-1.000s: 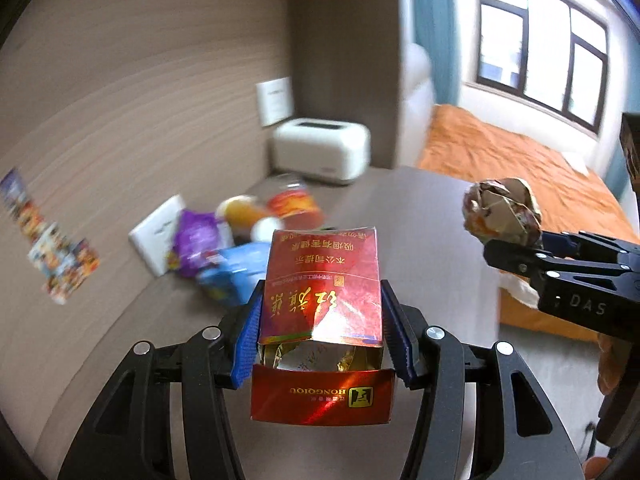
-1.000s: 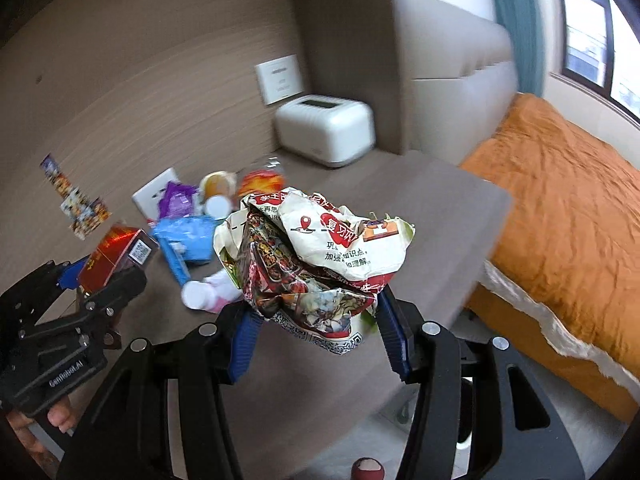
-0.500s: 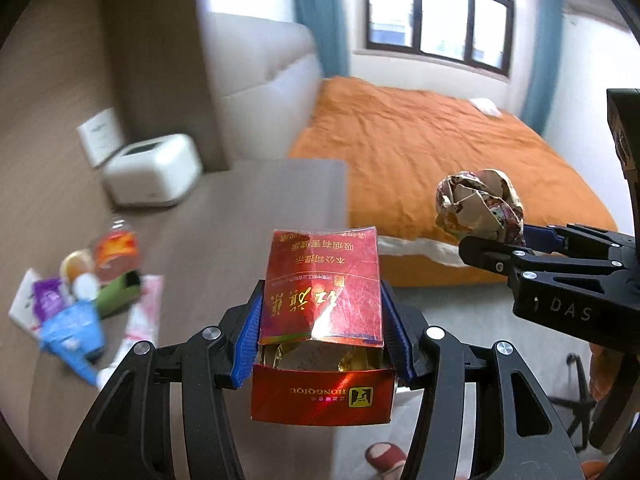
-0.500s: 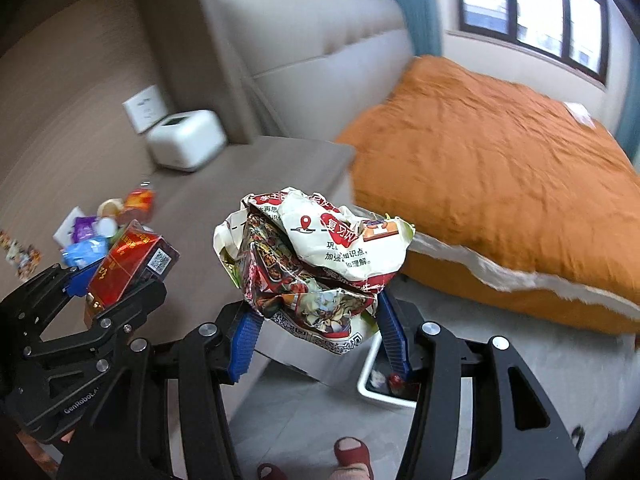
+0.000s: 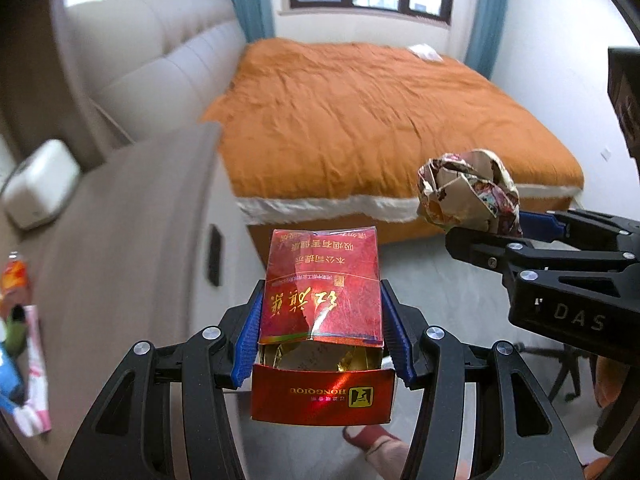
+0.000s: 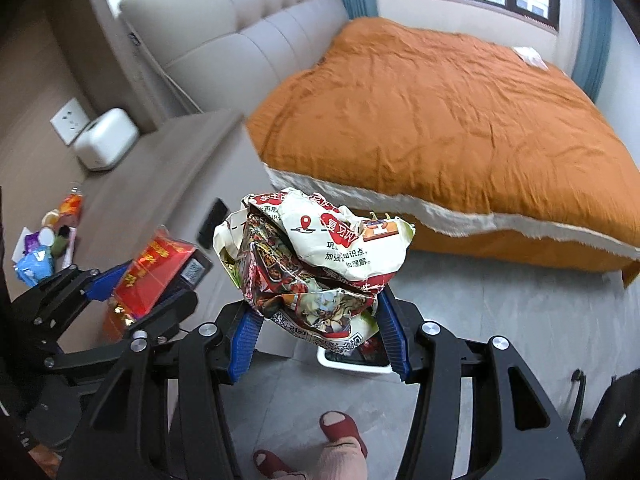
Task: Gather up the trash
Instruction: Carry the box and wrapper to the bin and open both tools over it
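Swinging away from the worktop (image 5: 132,216), I now face the bed (image 5: 360,112) and floor, where a second ago the leftover litter (image 6: 44,240) filled my view; I judge both loads are headed for disposal. My left hand-held gripper (image 5: 320,336) stays clamped on the red cigarette box (image 5: 320,296), my right hand-held gripper (image 6: 316,332) on the crumpled wrapper (image 6: 316,256). Only the right view shows the white bin (image 6: 352,364) on the floor just under the wrapper; the left view misses it.

Open red cigarette box (image 5: 320,308) and crumpled wrapper wad (image 6: 316,264), both aloft.
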{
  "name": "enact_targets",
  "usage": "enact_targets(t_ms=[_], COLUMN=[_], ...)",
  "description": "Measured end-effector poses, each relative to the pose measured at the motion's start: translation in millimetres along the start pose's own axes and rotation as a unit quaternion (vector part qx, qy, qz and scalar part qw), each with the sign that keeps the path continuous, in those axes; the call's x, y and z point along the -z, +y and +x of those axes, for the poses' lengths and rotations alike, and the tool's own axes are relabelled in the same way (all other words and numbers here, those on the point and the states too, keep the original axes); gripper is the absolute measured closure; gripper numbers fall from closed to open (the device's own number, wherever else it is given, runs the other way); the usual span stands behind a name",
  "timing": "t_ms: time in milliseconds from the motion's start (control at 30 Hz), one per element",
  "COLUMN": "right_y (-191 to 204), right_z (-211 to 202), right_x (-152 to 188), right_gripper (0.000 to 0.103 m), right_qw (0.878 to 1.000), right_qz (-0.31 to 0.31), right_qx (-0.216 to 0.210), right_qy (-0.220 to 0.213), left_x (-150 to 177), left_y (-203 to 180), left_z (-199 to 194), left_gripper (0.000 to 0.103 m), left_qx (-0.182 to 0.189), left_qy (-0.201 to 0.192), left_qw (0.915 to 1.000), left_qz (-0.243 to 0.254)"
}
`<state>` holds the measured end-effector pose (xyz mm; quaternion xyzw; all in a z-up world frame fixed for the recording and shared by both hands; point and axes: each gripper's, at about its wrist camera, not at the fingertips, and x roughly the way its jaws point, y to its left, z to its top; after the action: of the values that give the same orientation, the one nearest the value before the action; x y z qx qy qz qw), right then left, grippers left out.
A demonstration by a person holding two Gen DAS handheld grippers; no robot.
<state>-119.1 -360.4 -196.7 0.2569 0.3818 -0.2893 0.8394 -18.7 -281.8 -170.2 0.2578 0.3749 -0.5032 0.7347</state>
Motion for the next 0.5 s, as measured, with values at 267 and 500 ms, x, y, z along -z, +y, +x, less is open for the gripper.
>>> enact_targets(t_ms=[267,500], right_y=[-37.8,-68.6], right_z=[51.8,122.3], right_x=[12.4,33.7], right_gripper=[0.049,0.049], right_qw=[0.998,0.993], right_qz=[0.021,0.050], right_qx=[0.017,0.024], right_qy=[0.048,0.105], left_x=[6.3,32.1], left_y=[-26.1,-40.0], left_z=[85.3,163.8], left_gripper=[0.050,0.050], left_qx=[0.031,0.039], left_qy=[0.066,0.127], left_qw=[0.9972,0.9904], left_qz=[0.012,0.039])
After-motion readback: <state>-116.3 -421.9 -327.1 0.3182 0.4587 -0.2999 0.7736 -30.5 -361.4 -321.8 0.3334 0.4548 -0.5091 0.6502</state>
